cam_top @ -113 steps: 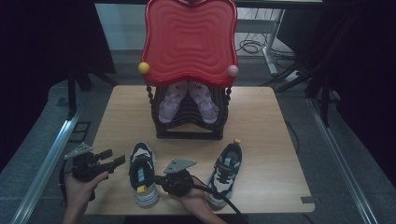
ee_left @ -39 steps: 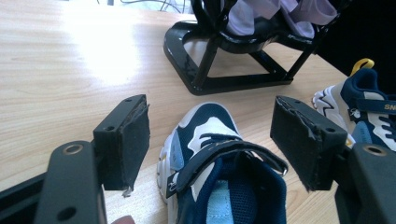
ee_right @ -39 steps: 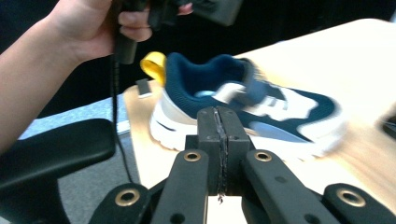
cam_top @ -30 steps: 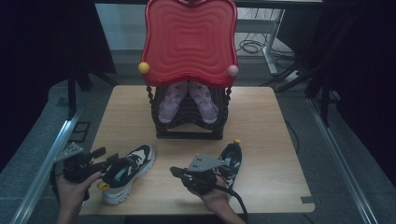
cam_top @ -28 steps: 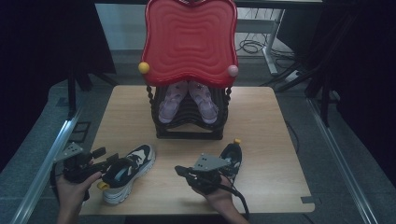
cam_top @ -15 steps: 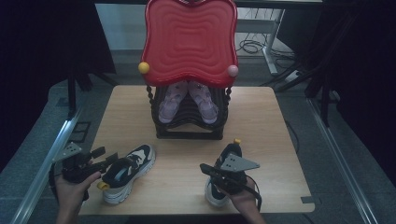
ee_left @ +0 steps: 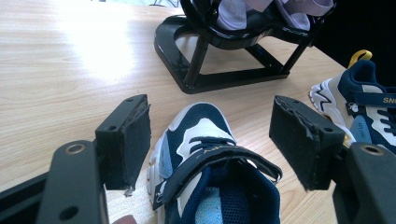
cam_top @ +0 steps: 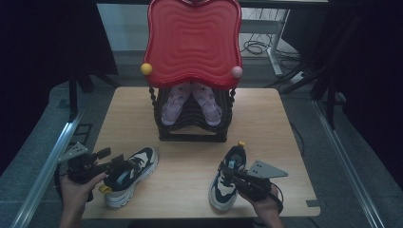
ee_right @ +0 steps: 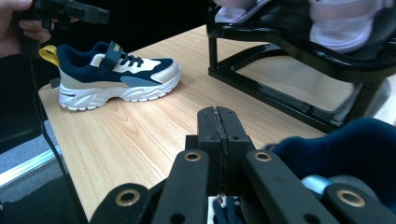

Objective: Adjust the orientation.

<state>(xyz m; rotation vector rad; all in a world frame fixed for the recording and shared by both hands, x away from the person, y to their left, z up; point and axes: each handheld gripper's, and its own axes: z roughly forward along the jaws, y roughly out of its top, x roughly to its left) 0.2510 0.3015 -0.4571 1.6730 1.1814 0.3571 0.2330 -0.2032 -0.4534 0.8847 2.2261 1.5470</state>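
Jaws of the left gripper (ee_left: 210,149) stand released, one on either side of the left shoe (ee_left: 210,177), pads clear of its upper; the shoe's heel is cut off at the bottom edge of the left gripper view. Right gripper (ee_right: 218,126) jaws are clenched together; whether they pinch a lace or tongue of the right shoe (cam_top: 228,176) is hard to make out, possibly a thread at their base. Both shoes rest on the table (cam_top: 190,161). Behind them, a black rack (cam_top: 192,126) carries pale shoes (cam_top: 190,99), partly hidden under a red tray (cam_top: 192,42).
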